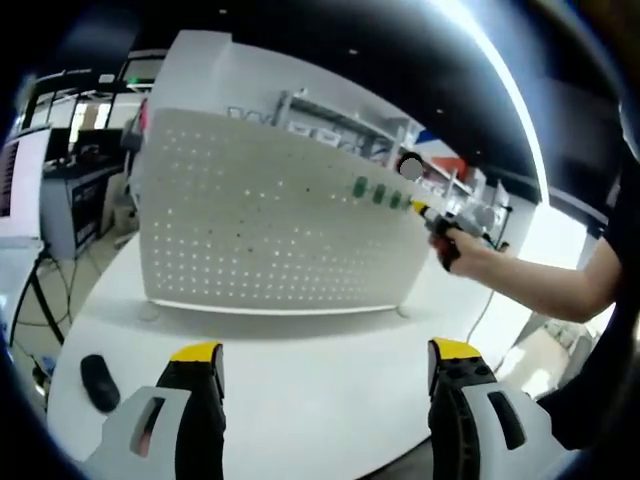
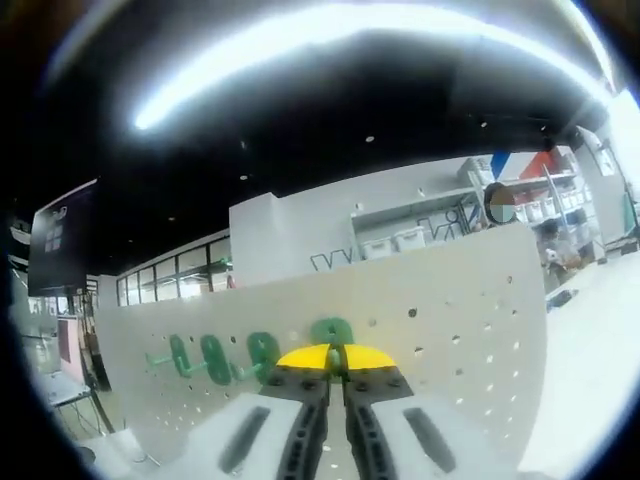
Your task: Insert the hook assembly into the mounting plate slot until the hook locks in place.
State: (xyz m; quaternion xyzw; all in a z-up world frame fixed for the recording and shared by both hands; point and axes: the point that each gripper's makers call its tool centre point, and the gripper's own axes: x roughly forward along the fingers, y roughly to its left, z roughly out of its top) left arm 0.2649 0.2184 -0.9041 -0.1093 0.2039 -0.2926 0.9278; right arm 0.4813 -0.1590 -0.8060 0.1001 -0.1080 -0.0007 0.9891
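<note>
White round table [image 1: 300, 370] carries an upright white perforated pegboard panel [image 1: 260, 230]. Fourth green plastic hook [image 2: 331, 333] sits against the panel's holes, pinched in the closed right gripper [image 2: 337, 372]; three green hooks [image 2: 215, 358] already hang beside it. Seating looks unfinished. Left gripper [image 1: 320, 365] gapes empty, well short of the panel.

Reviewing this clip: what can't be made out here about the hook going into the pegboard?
- Right gripper view: the tongs cover the nearest green hook's seat in the pegboard; locking unknown.
- Left gripper view: the hooks are too small and blurred.
- Left gripper view: dark object, identity unclear.
</note>
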